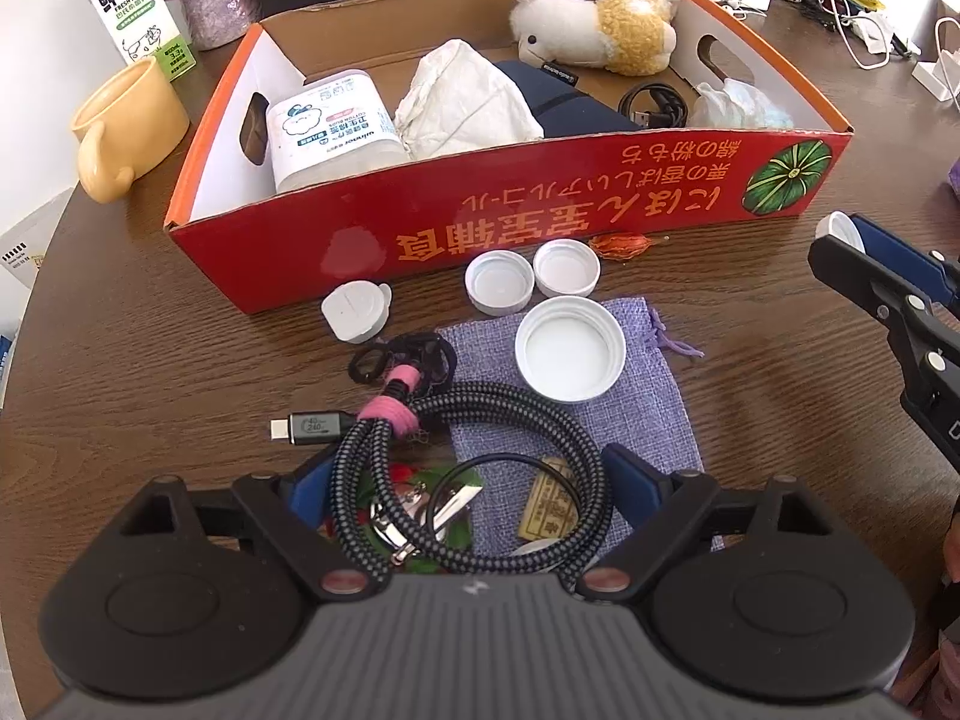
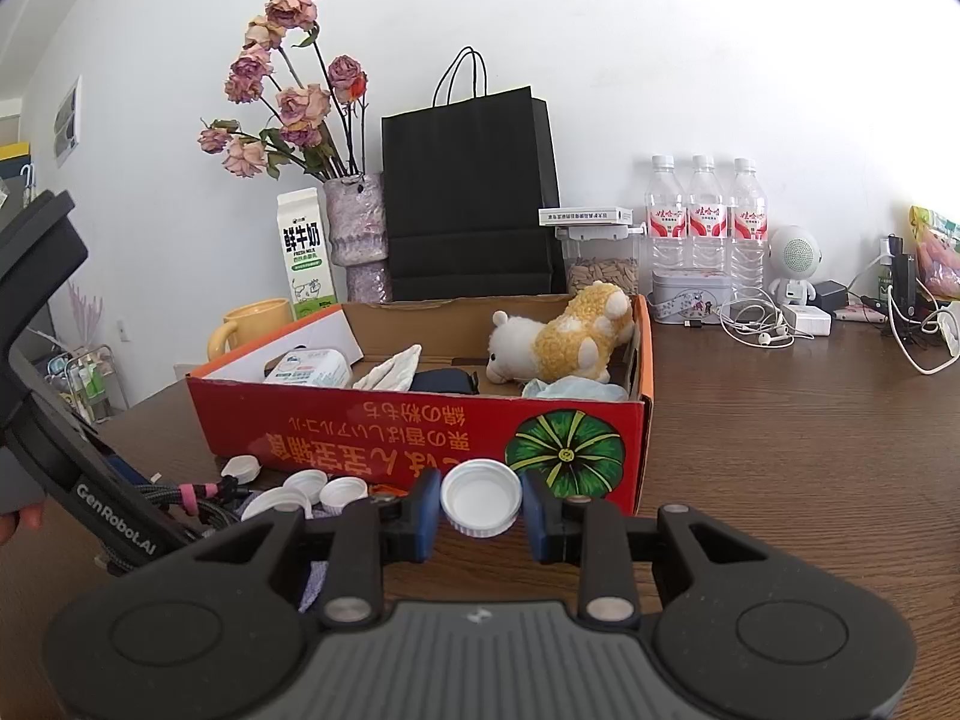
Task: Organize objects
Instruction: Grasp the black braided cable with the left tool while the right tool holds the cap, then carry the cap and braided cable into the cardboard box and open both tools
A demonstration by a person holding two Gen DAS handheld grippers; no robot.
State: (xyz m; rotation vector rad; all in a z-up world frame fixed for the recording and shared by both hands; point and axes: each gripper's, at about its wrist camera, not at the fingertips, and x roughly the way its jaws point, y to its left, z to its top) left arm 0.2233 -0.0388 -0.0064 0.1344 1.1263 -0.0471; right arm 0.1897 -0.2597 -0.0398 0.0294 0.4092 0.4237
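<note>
The right gripper [image 2: 480,517] is closed on a white cap [image 2: 481,496], its blue pads pressing the rim on both sides, above the desk [image 2: 780,450] just in front of the red cardboard box [image 2: 420,438]. The left gripper [image 1: 465,483] stands wide apart, pointing steeply down; the coiled braided cable [image 1: 468,456] lies between its fingers with no pad touching it. The cable rests partly on a purple cloth pouch [image 1: 630,420], which also carries a large white lid [image 1: 570,348]. Two smaller lids [image 1: 499,282] sit near the box. The box holds a plush toy [image 1: 600,18].
</note>
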